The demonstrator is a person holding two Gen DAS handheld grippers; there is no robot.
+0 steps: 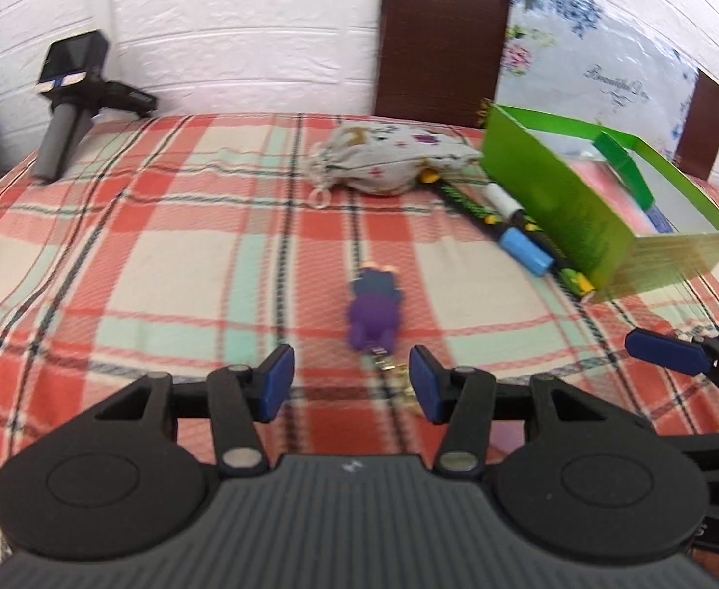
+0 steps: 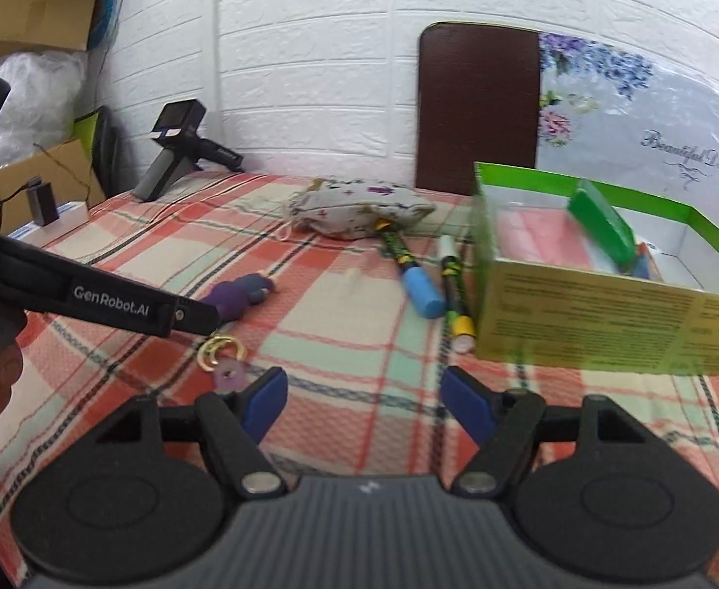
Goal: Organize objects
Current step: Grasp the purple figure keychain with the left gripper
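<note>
Both grippers, left (image 1: 350, 383) and right (image 2: 363, 405), hovered with fingers spread and empty; the left faced the purple keychain (image 1: 373, 311), likely next bound for the green box (image 1: 605, 226).

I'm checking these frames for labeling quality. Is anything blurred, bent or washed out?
Left wrist view: purple toy and pens softly smeared, green box sharper; checked cloth lines bow outward. Right wrist view: box front blurred, print unreadable; white wall bright, lines curved.
</note>
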